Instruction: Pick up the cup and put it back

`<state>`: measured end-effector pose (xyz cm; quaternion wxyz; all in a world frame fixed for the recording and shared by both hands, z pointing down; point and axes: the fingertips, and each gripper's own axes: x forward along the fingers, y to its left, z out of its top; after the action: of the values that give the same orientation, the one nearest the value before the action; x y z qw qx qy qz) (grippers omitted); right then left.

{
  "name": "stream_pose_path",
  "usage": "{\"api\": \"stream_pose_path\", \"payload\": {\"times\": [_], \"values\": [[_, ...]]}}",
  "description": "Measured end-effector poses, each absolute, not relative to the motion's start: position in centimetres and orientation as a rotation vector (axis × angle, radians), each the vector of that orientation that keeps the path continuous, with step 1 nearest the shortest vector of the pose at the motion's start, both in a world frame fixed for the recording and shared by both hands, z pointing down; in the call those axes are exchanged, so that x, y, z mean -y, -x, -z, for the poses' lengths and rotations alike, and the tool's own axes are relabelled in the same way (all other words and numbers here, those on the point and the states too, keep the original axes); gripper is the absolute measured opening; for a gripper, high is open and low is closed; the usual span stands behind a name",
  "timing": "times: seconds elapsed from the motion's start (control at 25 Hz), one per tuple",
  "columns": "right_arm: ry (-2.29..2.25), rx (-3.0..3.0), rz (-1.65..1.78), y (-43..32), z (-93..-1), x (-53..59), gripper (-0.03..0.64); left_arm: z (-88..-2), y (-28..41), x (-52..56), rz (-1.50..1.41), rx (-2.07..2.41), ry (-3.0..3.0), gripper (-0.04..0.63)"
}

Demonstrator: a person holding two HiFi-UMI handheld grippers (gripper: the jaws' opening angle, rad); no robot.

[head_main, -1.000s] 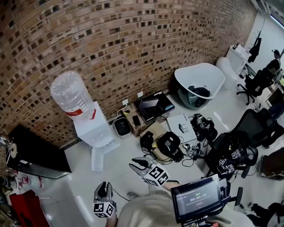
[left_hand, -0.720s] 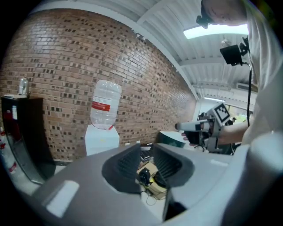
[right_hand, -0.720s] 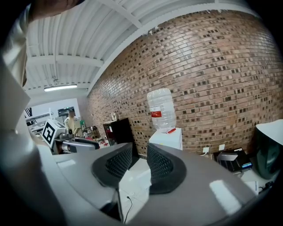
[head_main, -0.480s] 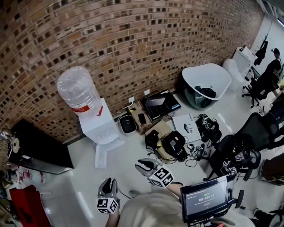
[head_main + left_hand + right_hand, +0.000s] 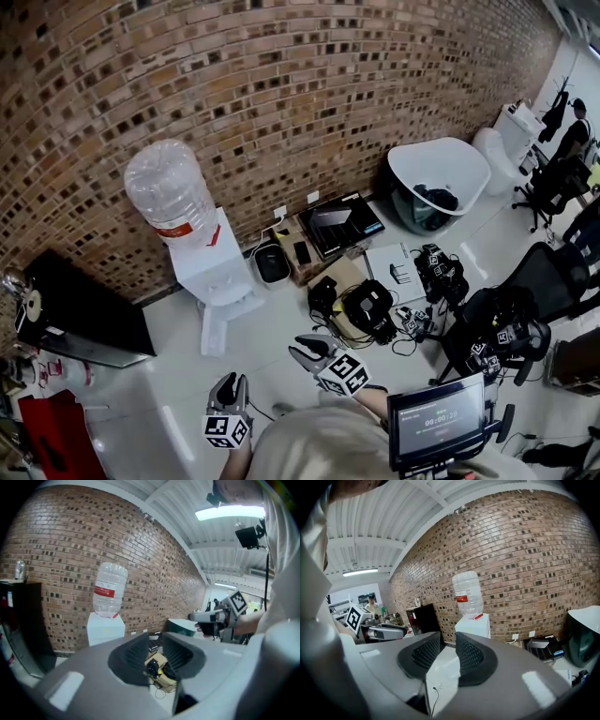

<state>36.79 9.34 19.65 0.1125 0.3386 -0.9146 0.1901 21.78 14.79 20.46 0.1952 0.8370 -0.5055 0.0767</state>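
Note:
I cannot make out a cup in any view. A white water dispenser (image 5: 214,274) with a clear bottle (image 5: 169,192) stands against the brick wall; it also shows as the dispenser (image 5: 106,628) and the dispenser (image 5: 474,623). My left gripper (image 5: 228,386) hovers over the pale floor at the bottom, aimed towards the wall. My right gripper (image 5: 306,348) is beside it, further right. Each has a narrow gap between its pads and nothing in it, as the left gripper (image 5: 154,647) and the right gripper (image 5: 448,651) show. Both are well short of the dispenser.
A black cabinet (image 5: 77,324) stands left of the dispenser. Boxes, bags and cables (image 5: 364,307) litter the floor to the right, with a white tub chair (image 5: 438,174) and office chairs (image 5: 502,330) beyond. A small screen (image 5: 437,427) hangs at my chest.
The head view has shifted a little, so the dispenser sits slightly further right in the picture. Both grippers keep their places and their gaps.

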Motion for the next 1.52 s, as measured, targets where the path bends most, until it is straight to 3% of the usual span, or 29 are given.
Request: {"api": "stream_pose_path", "payload": {"times": [0.52, 0.64, 1.0, 1.52], "values": [[-0.983, 2.664, -0.559, -36.2, -20.2, -10.2, 0.098, -21.5, -21.0, -16.0, -0.224, 1.407, -2.32, 0.083], [-0.964, 2.647, -0.527, -35.9, -20.5, -10.7, 0.054, -21.6, -20.8, -16.3, -0.224, 1.407, -2.319, 0.083], [-0.985, 2.624, -0.511, -35.9, -20.7, -11.7, 0.016, -21.7, -20.7, -16.9, -0.217, 1.388, -2.32, 0.083], [-1.059, 2.558, -0.552, -39.7, -22.3, -14.1, 0.009, -23.9, -23.9, -18.6, -0.29, 1.254, -2.344, 0.083]]}}
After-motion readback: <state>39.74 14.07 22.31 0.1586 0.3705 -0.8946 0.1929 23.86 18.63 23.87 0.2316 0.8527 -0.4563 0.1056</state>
